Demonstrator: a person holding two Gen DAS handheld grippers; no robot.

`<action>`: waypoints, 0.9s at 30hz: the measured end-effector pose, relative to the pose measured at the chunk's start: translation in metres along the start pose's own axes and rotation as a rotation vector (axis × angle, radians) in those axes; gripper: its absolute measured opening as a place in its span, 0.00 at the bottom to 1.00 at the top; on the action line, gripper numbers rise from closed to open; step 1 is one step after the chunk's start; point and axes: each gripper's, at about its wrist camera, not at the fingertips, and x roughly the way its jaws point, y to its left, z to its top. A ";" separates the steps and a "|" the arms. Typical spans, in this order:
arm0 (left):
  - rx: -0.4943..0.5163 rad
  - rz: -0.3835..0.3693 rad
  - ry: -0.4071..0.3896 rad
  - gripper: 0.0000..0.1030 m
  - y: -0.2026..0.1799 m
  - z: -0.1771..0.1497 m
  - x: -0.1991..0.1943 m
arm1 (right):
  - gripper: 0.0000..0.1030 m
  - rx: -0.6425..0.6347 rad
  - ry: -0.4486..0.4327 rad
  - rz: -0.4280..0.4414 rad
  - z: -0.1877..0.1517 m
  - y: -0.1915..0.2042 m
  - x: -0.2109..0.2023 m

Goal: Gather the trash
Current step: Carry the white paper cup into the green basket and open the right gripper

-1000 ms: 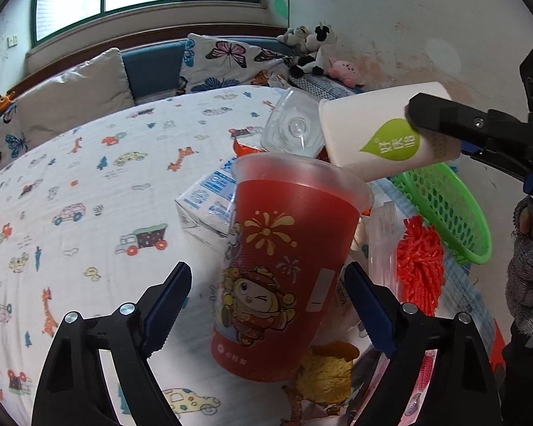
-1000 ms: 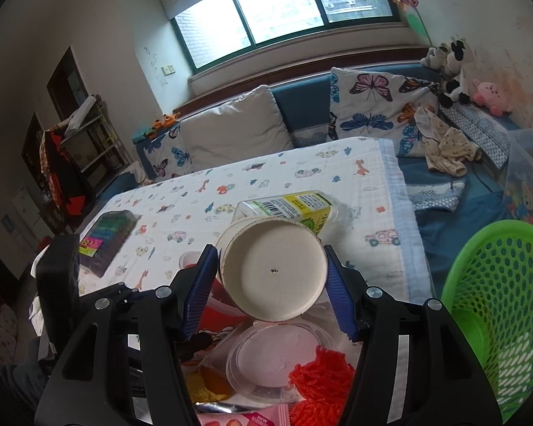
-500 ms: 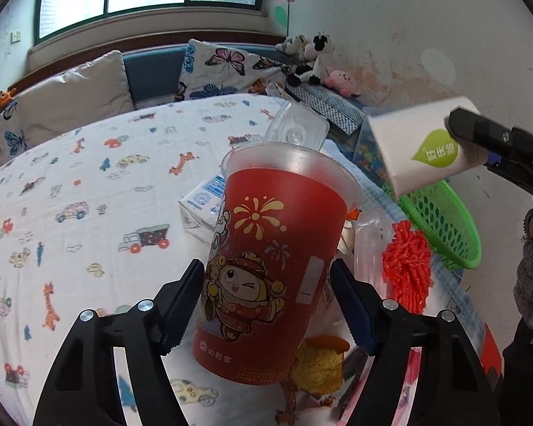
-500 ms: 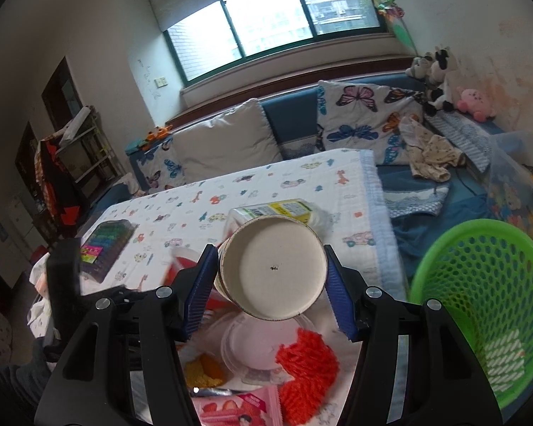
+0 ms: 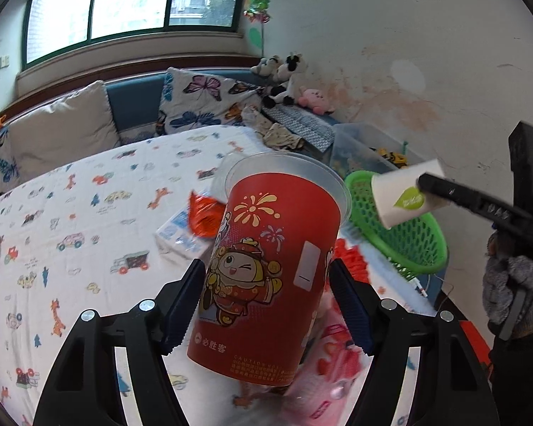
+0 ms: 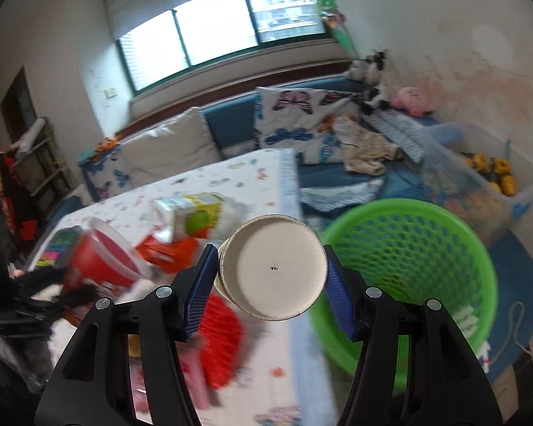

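Above the worktop (image 5: 89, 213), my left hand-held gripper (image 5: 266, 305) clamps the tall red printed plastic cup (image 5: 266, 266). My right hand-held gripper (image 6: 272, 284) grips the white paper cup (image 6: 273, 269) beside the green perforated plastic basket (image 6: 426, 248).

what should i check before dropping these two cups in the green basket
1. Right gripper clamped on white paper cup: ok.
2. Left gripper clamped on red cup: ok.
3. White cup above the green basket: not ok, beside its rim.
4. Basket has room: ok.
5. Red cup empty: cannot tell.
6. Red cup near the basket: not ok, over the table.
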 end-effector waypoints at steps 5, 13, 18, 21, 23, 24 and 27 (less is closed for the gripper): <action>0.007 -0.019 -0.004 0.67 -0.017 0.006 0.001 | 0.58 0.012 0.014 -0.084 -0.014 -0.027 -0.003; 0.063 -0.100 0.015 0.67 -0.060 0.027 0.015 | 0.58 0.062 0.062 -0.196 -0.037 -0.072 0.008; 0.096 -0.150 0.055 0.67 -0.091 0.039 0.042 | 0.58 0.099 0.100 -0.219 -0.048 -0.095 0.014; 0.111 -0.171 0.085 0.67 -0.107 0.044 0.060 | 0.58 0.106 0.106 -0.226 -0.055 -0.104 0.012; 0.122 -0.179 0.103 0.67 -0.118 0.046 0.073 | 0.58 0.107 0.109 -0.231 -0.058 -0.107 0.011; 0.130 -0.182 0.111 0.67 -0.125 0.048 0.080 | 0.58 0.114 0.113 -0.233 -0.060 -0.109 0.011; 0.149 -0.190 0.136 0.67 -0.142 0.051 0.097 | 0.59 0.124 0.115 -0.228 -0.064 -0.113 0.008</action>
